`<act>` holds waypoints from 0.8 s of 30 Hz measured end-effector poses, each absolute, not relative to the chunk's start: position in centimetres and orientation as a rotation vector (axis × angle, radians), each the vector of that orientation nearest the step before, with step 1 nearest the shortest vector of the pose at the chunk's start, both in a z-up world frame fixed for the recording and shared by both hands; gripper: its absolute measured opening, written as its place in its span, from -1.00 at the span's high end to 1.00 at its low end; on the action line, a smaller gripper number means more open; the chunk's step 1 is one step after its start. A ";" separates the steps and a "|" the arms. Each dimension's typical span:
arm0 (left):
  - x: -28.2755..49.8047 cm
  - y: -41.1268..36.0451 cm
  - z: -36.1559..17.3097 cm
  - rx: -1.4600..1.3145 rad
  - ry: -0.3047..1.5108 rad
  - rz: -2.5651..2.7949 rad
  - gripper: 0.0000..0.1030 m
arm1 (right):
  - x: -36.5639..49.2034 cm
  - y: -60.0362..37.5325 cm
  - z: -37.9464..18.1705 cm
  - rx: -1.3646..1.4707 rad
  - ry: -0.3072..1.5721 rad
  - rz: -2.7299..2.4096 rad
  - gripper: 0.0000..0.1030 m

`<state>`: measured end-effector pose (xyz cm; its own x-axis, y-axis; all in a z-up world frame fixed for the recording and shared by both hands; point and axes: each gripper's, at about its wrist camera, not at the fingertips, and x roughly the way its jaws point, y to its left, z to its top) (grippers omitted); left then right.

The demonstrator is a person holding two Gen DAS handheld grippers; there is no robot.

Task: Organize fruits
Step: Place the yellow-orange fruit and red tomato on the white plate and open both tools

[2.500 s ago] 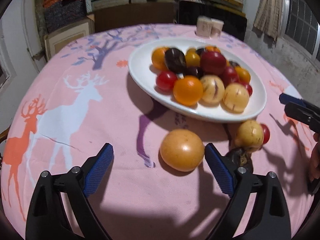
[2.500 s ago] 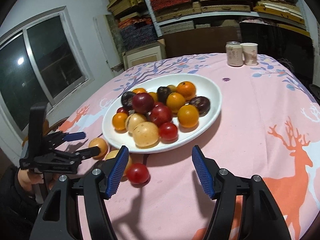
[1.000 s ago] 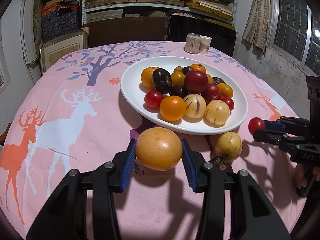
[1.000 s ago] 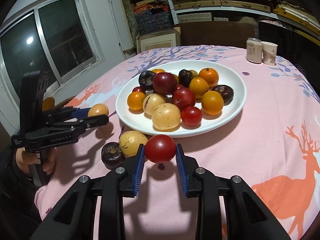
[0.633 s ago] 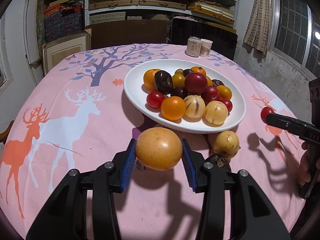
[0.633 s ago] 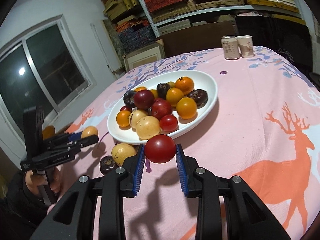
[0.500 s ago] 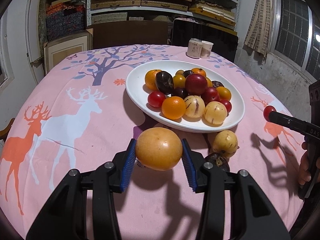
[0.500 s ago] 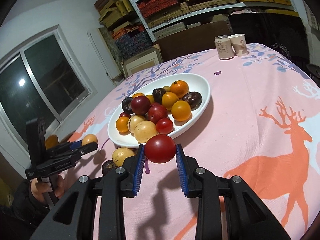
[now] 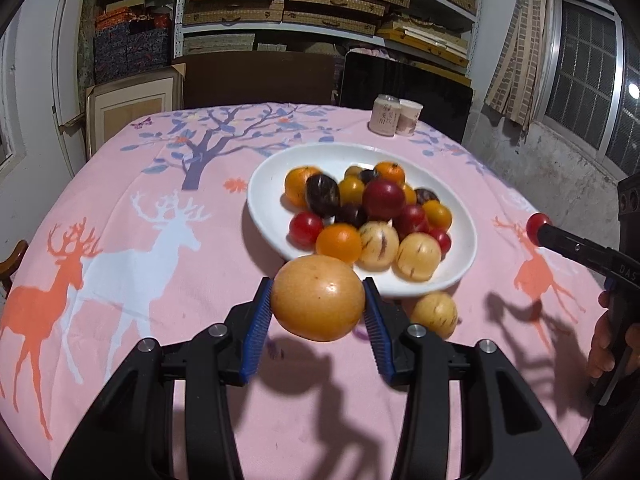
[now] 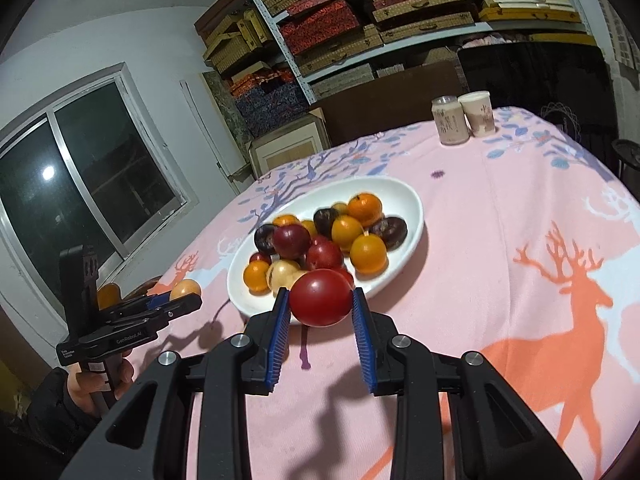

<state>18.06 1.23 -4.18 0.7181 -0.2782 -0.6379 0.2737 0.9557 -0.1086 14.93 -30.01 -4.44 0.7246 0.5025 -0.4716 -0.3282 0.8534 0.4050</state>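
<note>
My left gripper (image 9: pixel 318 304) is shut on a large yellow-orange fruit (image 9: pixel 318 298) and holds it above the pink cloth, just short of the near rim of the white plate (image 9: pixel 264 184). The plate holds several oranges, red tomatoes, dark plums and pale striped melons. My right gripper (image 10: pixel 321 304) is shut on a red tomato (image 10: pixel 321 297), raised in front of the plate (image 10: pixel 404 196). It also shows in the left wrist view (image 9: pixel 536 226) at the right. A pale yellow fruit (image 9: pixel 434 314) lies on the cloth beside the plate.
A can (image 9: pixel 385 115) and a paper cup (image 9: pixel 409 118) stand at the far edge of the round table (image 9: pixel 120 208). Shelves of boxes (image 9: pixel 320 4) stand behind. A window (image 10: pixel 80 168) is at the left of the right wrist view.
Both grippers closed on their fruit and lifted them off the cloth. They have since risen higher, and the right one has drawn back from the plate.
</note>
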 end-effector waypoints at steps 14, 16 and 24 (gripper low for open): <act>29.2 -3.5 -2.6 -0.035 0.763 -0.325 0.15 | 26.4 -25.1 -2.3 0.194 0.634 0.416 0.36; 29.6 -3.9 -2.9 -0.034 0.774 -0.345 -0.02 | 27.1 -25.1 -2.6 0.211 0.636 0.425 0.36; 26.7 -3.1 -2.1 -0.018 0.698 -0.342 -0.72 | 25.3 -26.8 -2.9 0.275 0.602 0.435 0.09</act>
